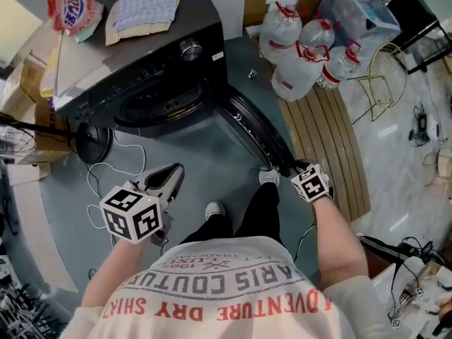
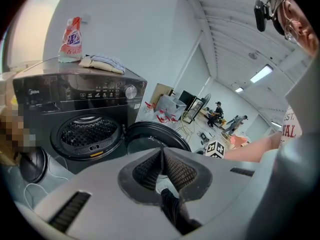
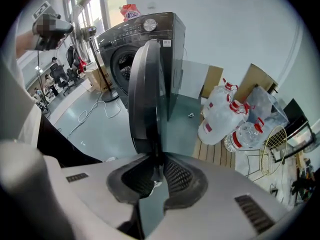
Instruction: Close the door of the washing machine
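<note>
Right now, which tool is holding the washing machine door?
The right tool: its jaws pinch the edge of the open door. The left tool holds nothing.

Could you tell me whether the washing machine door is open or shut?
Open: door stands clear of the drum, right hand-held gripper clamping its edge.

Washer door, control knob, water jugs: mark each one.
washer door (image 3: 144,96), right gripper view, its edge-on rim.
control knob (image 1: 189,49), head view, its face.
water jugs (image 1: 294,76), head view, nearest jug's body.
</note>
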